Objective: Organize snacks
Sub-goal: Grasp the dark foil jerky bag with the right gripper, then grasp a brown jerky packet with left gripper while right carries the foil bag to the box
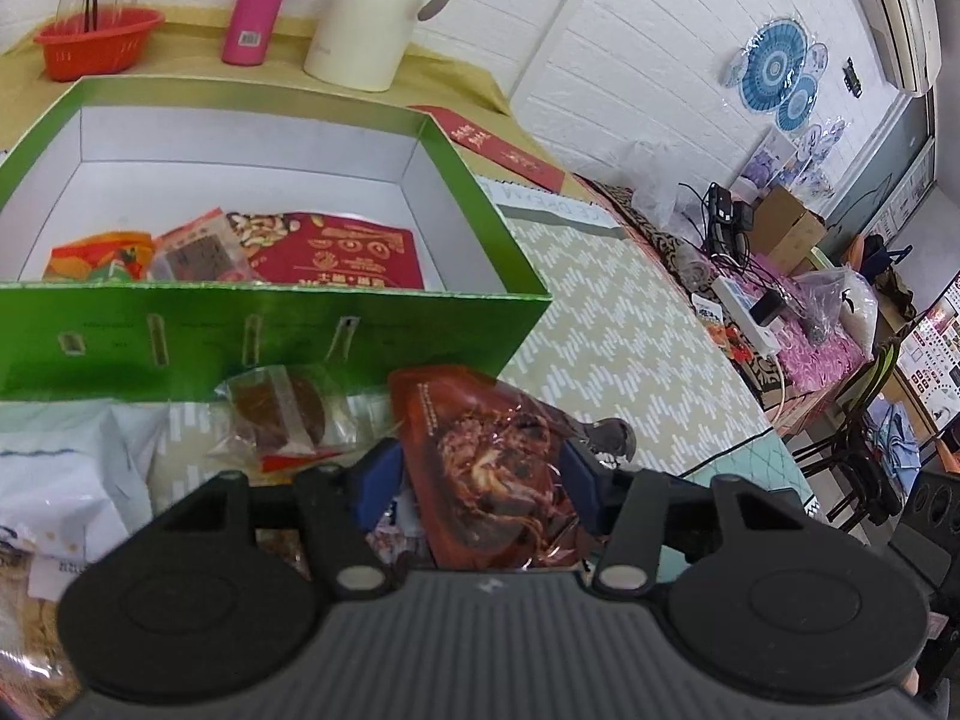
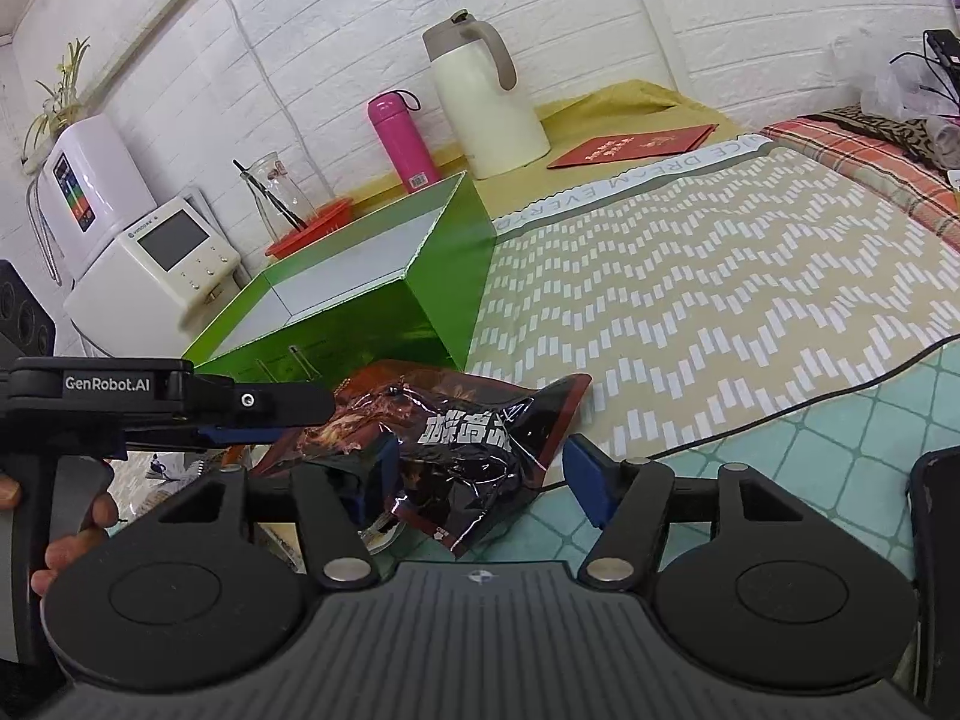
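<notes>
Left wrist: brown pouch point(image 1: 492, 468) is clamped in the left tool point(image 1: 480, 474), just short of the green box point(image 1: 270, 324). Three packets point(image 1: 264, 252) are already boxed; several more are left on the bench point(image 1: 630, 312).

Right wrist: right tool point(image 2: 480, 468) is spread, straddling the pouch's lower end ungripped; open bench lies rightward.

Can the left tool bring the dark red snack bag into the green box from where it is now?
Probably yes. The left tool appears shut on the dark red snack bag, and the green box stands open directly ahead. Only its near wall is in the way, so the bag must be lifted over it.
</notes>
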The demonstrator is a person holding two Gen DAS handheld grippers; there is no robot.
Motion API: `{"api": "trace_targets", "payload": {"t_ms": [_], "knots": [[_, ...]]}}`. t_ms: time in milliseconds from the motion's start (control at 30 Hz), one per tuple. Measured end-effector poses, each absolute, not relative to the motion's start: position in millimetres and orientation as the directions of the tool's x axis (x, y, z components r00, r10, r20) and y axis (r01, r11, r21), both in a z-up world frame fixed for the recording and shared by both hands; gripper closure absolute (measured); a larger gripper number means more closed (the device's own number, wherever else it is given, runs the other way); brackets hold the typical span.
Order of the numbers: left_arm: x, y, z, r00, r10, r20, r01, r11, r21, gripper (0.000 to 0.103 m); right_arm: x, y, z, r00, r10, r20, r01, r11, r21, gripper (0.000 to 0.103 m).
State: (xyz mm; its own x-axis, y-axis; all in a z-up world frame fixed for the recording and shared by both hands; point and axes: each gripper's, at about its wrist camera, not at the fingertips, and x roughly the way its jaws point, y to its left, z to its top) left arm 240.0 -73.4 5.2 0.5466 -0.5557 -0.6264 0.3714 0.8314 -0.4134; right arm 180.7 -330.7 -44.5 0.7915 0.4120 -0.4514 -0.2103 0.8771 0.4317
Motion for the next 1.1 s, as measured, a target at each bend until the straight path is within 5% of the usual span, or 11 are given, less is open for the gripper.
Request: {"api": "trace_targets", "payload": {"t_ms": [67,233,467,533,733,767,833,900,1000,1067,1100], "knots": [[241.7,-75.1,2.4,0.538,-0.553,-0.636,0.378,0.833,-0.404,0.050,184.6,-331.6,-46.4,0.786,0.426,-0.448,-0.211,0.866,0.452,0.001],[241.0,-73.2,0.3,0.553,-0.519,-0.652,0.375,0.854,-0.361,0.074,188.6,-336.4,-52.1,0.775,0.460,-0.433,-0.204,0.831,0.518,0.002],[241.5,-71.7,-1.8,0.568,-0.511,-0.645,0.356,0.859,-0.367,0.079,189.5,-338.1,-52.1,0.770,0.471,-0.431,-0.187,0.812,0.553,0.009],[235.5,-69.7,2.5,0.587,-0.503,-0.634,0.352,0.864,-0.360,0.081,182.4,-334.8,-46.2,0.777,0.458,-0.432,-0.201,0.830,0.520,0.026],[219.3,-63.0,17.9,0.625,-0.508,-0.592,0.357,0.861,-0.362,0.081,168.9,-326.6,-32.0,0.797,0.437,-0.417,-0.230,0.858,0.460,0.035],[217.3,-61.4,20.3,0.626,-0.517,-0.584,0.360,0.855,-0.372,0.083,167.2,-325.8,-29.6,0.802,0.435,-0.410,-0.232,0.859,0.456,0.040],[214.0,-57.3,24.9,0.583,-0.592,-0.557,0.389,0.805,-0.448,0.100,165.3,-324.3,-25.9,0.793,0.466,-0.393,-0.262,0.842,0.471,0.102],[205.5,-61.6,32.2,0.560,-0.632,-0.535,0.421,0.774,-0.474,0.101,165.6,-318.7,-21.0,0.751,0.555,-0.359,-0.320,0.780,0.538,0.101],[193.9,-69.5,44.1,0.585,-0.623,-0.520,0.464,0.783,-0.415,0.101,159.0,-294.3,-5.1,0.763,0.534,-0.364,-0.379,0.827,0.416,0.101],[192.9,-66.7,45.9,0.594,-0.609,-0.525,0.470,0.793,-0.387,0.099,157.6,-292.9,2.0,0.782,0.521,-0.343,-0.384,0.835,0.394,0.089],[193.7,-63.9,45.0,0.594,-0.602,-0.534,0.469,0.798,-0.379,0.096,158.0,-296.8,3.4,0.786,0.517,-0.338,-0.375,0.834,0.405,0.068]]}}
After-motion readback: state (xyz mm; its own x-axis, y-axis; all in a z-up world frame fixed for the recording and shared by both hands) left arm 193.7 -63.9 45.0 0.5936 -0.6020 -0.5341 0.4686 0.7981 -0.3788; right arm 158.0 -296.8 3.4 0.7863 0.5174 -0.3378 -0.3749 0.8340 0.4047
